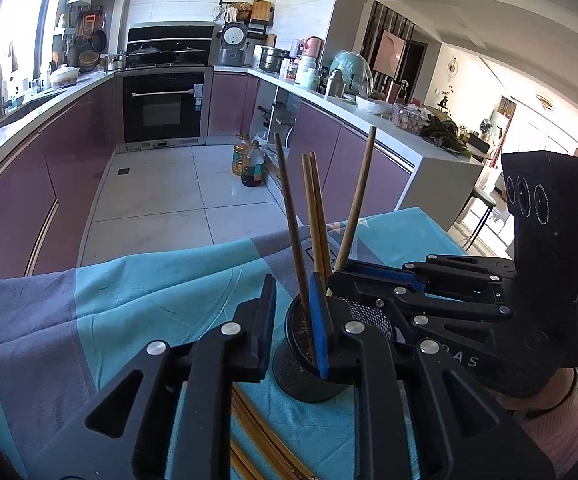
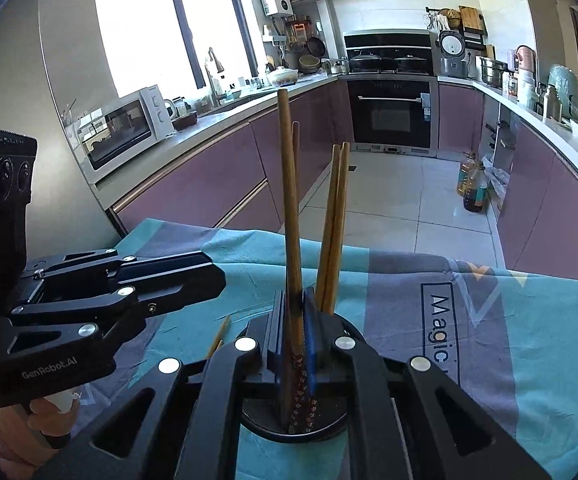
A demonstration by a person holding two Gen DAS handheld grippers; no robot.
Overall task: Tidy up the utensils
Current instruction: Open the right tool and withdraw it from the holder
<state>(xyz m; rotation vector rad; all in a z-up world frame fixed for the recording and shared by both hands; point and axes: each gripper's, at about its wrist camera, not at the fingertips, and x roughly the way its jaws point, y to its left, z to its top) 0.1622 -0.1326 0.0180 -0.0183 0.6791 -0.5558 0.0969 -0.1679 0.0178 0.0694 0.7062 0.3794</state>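
Teal and grey cloth (image 2: 469, 360) covers the table nearest both cameras, printed with "Magic" on its right part. On it stands a black mesh holder (image 1: 309, 376) with four chopsticks (image 1: 315, 216) upright inside. More chopsticks (image 1: 257, 436) lie flat on the cloth beside the holder, under the left gripper (image 1: 295, 316).

That gripper's jaws are parted with nothing pinched; its right finger dips inside the holder's rim, its left finger outside. The right gripper (image 2: 293, 332) is clenched on one tall chopstick (image 2: 291, 200) whose patterned tip sits in the holder.

Beyond the table lie pale floor tiles, two oil bottles (image 1: 249, 160), mauve cabinets and a black oven (image 1: 165, 108) at the far wall.

Only the right wrist view shows the window (image 2: 169, 24) and a white microwave (image 2: 125, 128). Only the left wrist view shows the bright living area (image 1: 529, 120) past the counter, and a pink sleeve (image 1: 565, 420) below the right gripper.
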